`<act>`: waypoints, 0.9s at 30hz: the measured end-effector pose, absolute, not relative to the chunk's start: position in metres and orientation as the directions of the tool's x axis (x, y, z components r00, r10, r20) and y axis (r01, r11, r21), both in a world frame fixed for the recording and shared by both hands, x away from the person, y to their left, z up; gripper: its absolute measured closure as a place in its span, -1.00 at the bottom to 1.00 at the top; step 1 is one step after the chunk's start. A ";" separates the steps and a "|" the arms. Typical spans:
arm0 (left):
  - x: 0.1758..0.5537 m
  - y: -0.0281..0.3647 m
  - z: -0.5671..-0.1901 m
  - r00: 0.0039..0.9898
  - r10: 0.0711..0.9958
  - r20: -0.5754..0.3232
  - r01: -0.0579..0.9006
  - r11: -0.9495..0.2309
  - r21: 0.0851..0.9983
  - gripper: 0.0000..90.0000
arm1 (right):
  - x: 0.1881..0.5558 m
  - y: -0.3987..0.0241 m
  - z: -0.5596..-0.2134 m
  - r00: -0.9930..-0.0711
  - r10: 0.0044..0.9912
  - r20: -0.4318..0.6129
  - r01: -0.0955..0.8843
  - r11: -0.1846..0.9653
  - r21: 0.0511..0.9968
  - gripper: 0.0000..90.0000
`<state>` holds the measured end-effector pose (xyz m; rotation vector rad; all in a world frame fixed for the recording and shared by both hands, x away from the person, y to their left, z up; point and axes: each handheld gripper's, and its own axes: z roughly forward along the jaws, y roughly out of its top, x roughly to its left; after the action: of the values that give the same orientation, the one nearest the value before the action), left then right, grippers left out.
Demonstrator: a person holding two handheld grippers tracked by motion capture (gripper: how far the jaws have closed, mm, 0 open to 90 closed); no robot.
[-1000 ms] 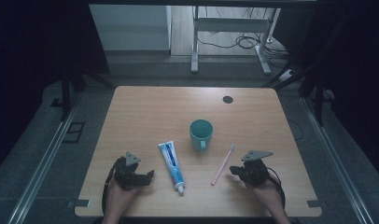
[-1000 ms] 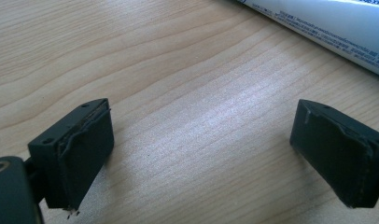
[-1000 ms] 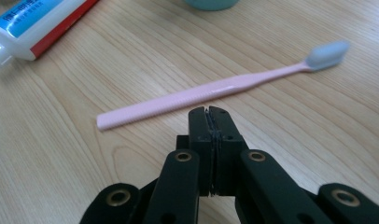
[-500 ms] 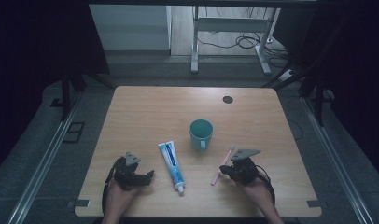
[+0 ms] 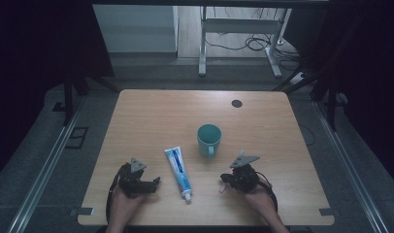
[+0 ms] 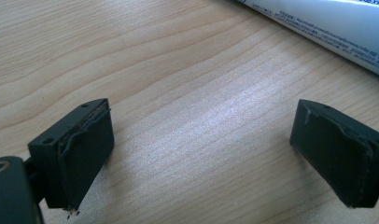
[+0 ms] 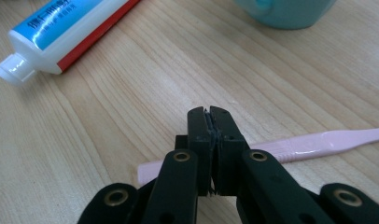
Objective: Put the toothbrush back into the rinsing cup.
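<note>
A pink toothbrush [image 7: 318, 142] lies flat on the wooden table [image 5: 156, 116], and my right gripper [image 7: 209, 112] hovers just over its middle. The jaws are shut pad against pad with nothing between them. From above, my right gripper [image 5: 225, 180] covers most of the toothbrush [image 5: 223, 189], and one pink end pokes out at its left. A white-and-blue toothpaste tube [image 5: 178, 170] lies left of it, cap toward the front edge. Farther left my left gripper [image 5: 154, 182] rests open over bare wood [image 6: 201, 126]. Its fingertips point toward the toothpaste tube [image 6: 327, 23].
A teal mug [image 5: 208, 138] stands behind the toothbrush, handle toward the person; its base shows as the mug [image 7: 285, 9] in the right gripper view. A dark round cable hole [image 5: 237, 103] sits near the table's far edge. Beyond the table are a floor, cables and a metal stand.
My right gripper has slid left across the table and now sits over the toothbrush, hiding most of it. The left gripper, the tube and the mug have not moved.
</note>
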<state>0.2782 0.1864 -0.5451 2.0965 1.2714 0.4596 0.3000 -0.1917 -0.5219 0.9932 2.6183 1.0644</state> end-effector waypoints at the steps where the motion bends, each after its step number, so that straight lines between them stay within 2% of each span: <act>1: 0.278 0.186 -0.545 0.472 0.881 -0.029 0.659 -0.331 0.675 -0.86 | 0.300 -0.192 -0.523 -0.771 0.628 0.108 0.526 0.532 0.664 0.93; 27: 0.278 0.186 -0.545 0.472 0.881 -0.029 0.659 -0.331 0.675 -0.86 | 0.296 -0.225 -0.525 -0.736 0.670 0.102 0.569 0.530 0.629 0.98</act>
<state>0.2782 0.1864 -0.5451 2.0971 1.2714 0.4597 0.2957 -0.2253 -0.5250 1.0654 2.6119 0.9888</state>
